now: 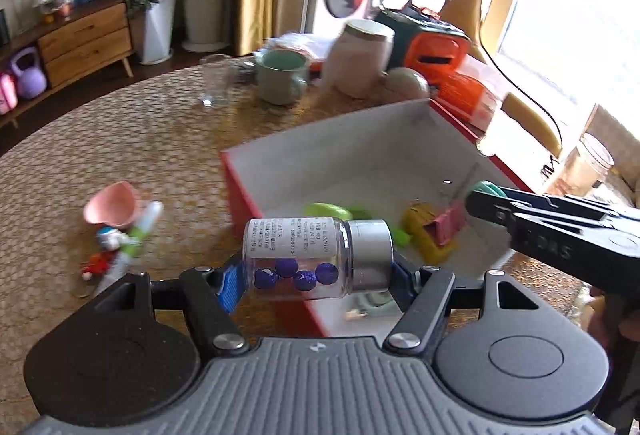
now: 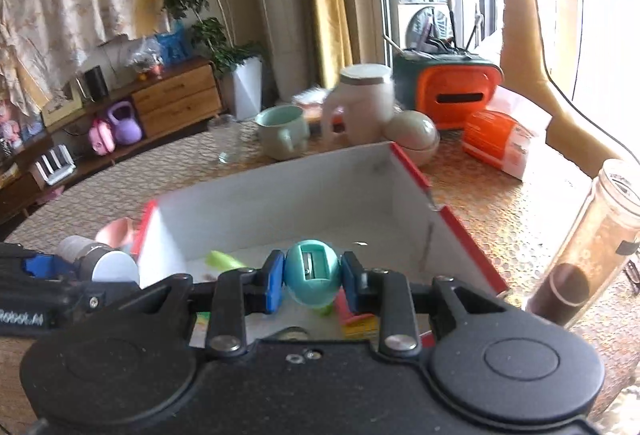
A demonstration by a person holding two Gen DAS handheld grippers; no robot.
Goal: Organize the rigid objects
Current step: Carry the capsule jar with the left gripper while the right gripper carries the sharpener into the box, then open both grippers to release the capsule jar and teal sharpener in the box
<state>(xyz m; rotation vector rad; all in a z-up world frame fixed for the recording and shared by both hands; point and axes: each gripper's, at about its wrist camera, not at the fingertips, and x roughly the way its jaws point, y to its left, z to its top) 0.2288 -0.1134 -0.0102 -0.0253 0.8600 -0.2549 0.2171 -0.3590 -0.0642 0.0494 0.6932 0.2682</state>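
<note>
Right now we have both claws loaded over the red-sided box (image 1: 248, 195). Our left gripper (image 1: 316, 275) is clenched on a small clear bottle (image 1: 304, 255), lying sideways between the blue pads, silver cap toward the right, purple balls pooled along its lower side. It hangs above the near left corner of the box, partly over the table (image 1: 140, 139). Our right gripper (image 2: 312, 281) is clamped on a teal egg-shaped sharpener (image 2: 312, 271), held above the box's inside.

Risks, as we judge them: the bottle is pinched end to end, base and cap, so a smooth cap could slide off a pad and the bottle would swing or drop. Letting go where it hangs now might land it on the box wall, and being round it could roll away toward the pink scoop (image 1: 112, 205) and pen (image 1: 136, 239). The two grippers are close together, so opening both at once invites a knock. Toys already lie on the box floor; the yellow toy (image 1: 428, 235) could bounce the sharpener sideways.
</note>
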